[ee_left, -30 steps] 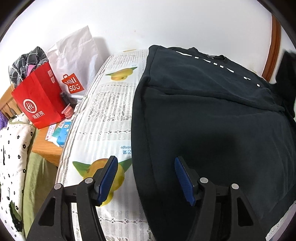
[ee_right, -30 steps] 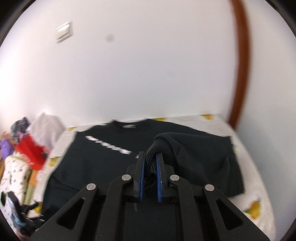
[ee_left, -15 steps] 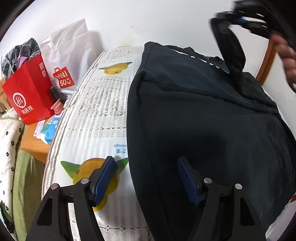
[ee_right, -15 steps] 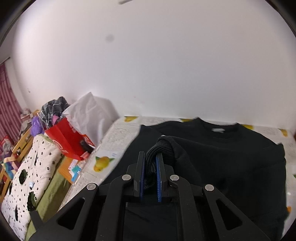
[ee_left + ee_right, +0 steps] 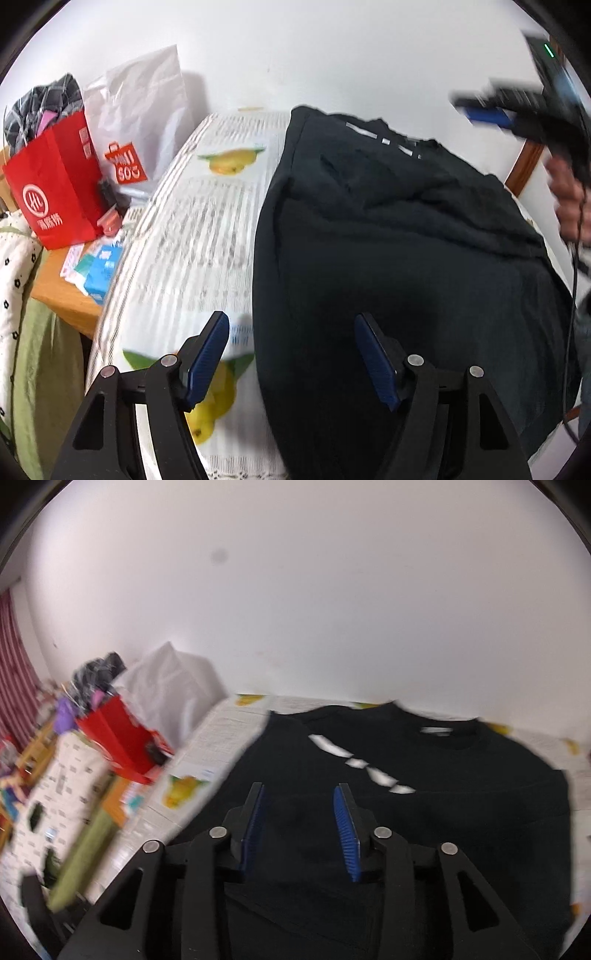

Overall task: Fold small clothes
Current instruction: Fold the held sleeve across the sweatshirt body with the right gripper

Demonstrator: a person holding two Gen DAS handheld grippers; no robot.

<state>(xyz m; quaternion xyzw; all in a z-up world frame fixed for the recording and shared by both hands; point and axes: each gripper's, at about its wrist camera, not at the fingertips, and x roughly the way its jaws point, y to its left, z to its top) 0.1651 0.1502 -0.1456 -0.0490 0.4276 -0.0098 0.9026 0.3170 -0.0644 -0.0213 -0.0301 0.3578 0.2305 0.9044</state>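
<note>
As the right gripper (image 5: 299, 827) is opening with nothing between its jaws | left gripper (image 5: 291, 360) is held open, astride the near left edge of the black sweatshirt (image 5: 406, 258) | sweatshirt lies flat on the bed (image 5: 192, 236), long axis probably running away | left is nearer.

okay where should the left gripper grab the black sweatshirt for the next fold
Probably the long side edge of the black sweatshirt, coming from the patterned cloth side. That edge lies flat and exposed between the pads of the open left gripper, so one finger could slide underneath.
</note>
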